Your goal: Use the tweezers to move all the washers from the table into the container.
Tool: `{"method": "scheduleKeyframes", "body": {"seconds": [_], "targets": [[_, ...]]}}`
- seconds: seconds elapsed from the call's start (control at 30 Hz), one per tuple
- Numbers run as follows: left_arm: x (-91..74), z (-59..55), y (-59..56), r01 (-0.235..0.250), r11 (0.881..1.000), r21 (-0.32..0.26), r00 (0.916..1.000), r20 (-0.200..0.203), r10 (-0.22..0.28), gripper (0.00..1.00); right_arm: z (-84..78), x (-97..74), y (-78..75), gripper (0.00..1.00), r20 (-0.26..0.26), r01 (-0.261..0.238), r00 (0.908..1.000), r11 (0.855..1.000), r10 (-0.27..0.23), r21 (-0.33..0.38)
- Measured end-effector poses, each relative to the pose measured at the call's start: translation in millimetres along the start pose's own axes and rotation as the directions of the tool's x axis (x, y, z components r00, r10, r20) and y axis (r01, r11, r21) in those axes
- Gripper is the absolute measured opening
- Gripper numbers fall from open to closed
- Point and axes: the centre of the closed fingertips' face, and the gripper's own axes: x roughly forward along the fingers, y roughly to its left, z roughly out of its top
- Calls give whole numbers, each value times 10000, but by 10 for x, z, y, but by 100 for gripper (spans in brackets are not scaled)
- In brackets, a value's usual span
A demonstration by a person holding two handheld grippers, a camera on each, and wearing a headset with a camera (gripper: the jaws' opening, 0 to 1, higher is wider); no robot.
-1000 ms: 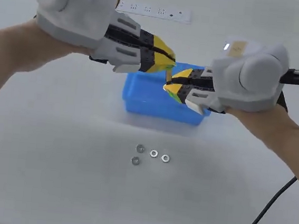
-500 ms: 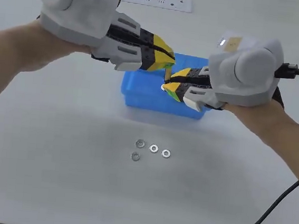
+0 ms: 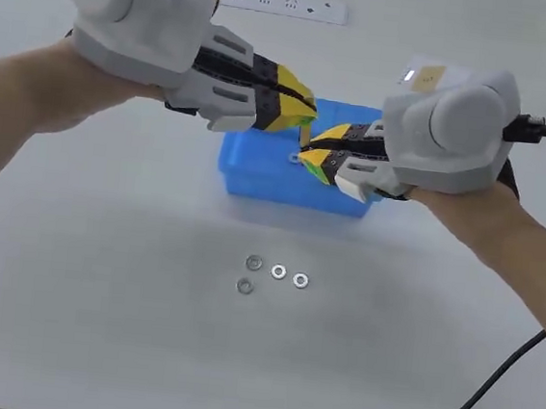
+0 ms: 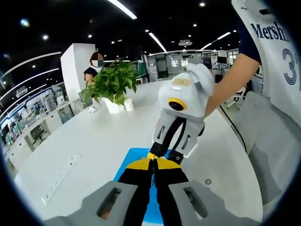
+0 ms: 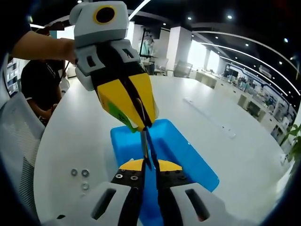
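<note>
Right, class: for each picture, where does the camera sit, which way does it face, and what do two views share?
Head view: on the headset, looking down at the table; both forearms, left claw and right claw show.
Left gripper view: on the left claw, facing the right claw; an arm and jersey show.
Right gripper view: on the right claw, facing the left claw; an arm shows.
Shared: both gripper views show the blue container.

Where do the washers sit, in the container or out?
Out: four washers lie on the table, in front of the container; its inside is partly hidden.
</note>
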Motion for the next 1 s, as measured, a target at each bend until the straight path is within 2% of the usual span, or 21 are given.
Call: {"method": "scheduleKeyframes", "body": {"seconds": [0.27,0.4,0.5,0.57,0.73,1.0], "targets": [[-80,136,-44,63,9989,459,9999,-150,-56,5,150,-82,10,13,217,168,9996,9998,-165,-146],[-110,210,-135,195,9962,851,9995,-275,-172,5,220,-161,55,13,281,186,9994,9991,-176,-368],[-151,324,-216,324,9926,1174,9992,-261,-295,5,279,-238,113,14,376,191,9991,9983,-170,-548],[-165,350,-250,338,9915,1257,9992,-245,-310,5,317,-287,147,14,424,201,9990,9975,-173,-677],[-256,487,-388,418,9882,1474,9991,-59,-414,5,406,-421,249,14,617,214,9980,9947,-153,-1002],[-338,632,-755,928,9808,1717,9955,9,-944,5,423,-621,521,14,709,8,9975,9918,84,-1281]]}}
